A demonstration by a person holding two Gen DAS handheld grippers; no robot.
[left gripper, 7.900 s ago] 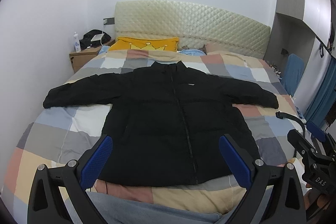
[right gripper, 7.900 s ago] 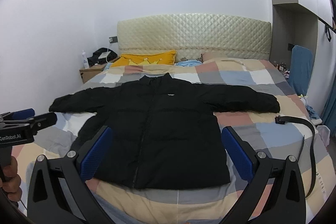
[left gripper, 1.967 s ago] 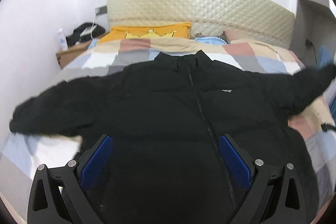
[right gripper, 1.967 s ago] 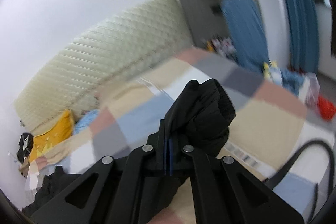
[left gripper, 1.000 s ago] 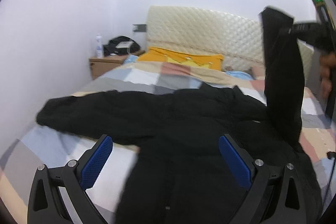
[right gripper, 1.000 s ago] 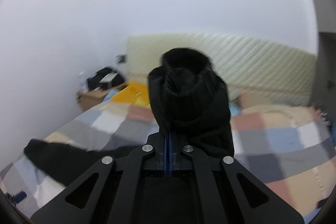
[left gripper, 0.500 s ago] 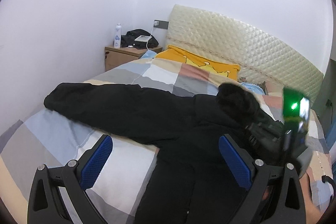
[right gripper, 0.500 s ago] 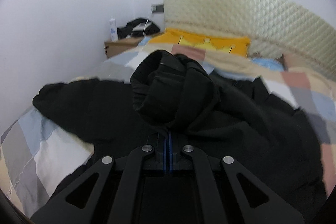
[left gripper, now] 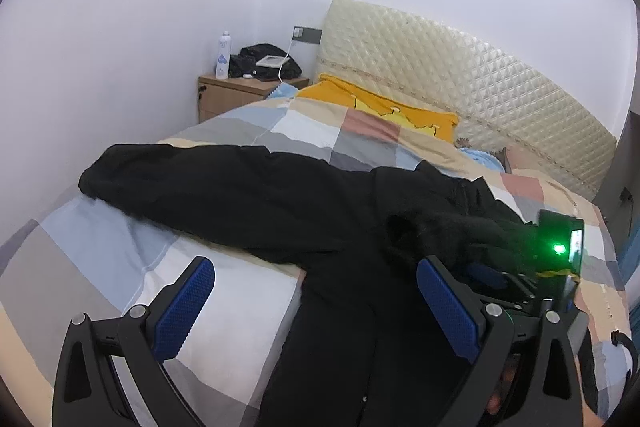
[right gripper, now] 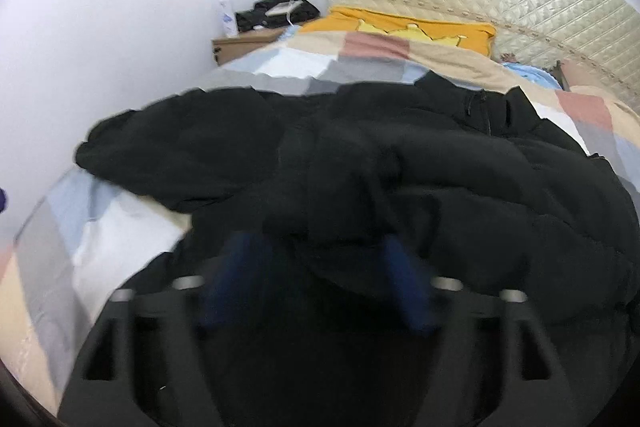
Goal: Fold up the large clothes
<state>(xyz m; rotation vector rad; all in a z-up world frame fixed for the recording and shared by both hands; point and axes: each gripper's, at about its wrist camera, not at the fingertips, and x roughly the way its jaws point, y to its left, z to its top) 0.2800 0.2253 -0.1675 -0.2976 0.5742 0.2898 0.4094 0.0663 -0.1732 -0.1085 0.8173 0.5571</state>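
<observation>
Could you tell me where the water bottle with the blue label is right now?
In the left wrist view, the bottle stands upper left on the wooden nightstand, beside a black bag.

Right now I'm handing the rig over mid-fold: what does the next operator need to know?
Left tool: open, empty, over the jacket's lower half.
Right tool: its jaws have just opened, releasing the right sleeve; the sleeve lies between them, unpinched.
Jacket: front up on the bed.
Done: right sleeve folded onto the chest.
Left: left sleeve, stretched out toward the wall, then the body folds.
</observation>
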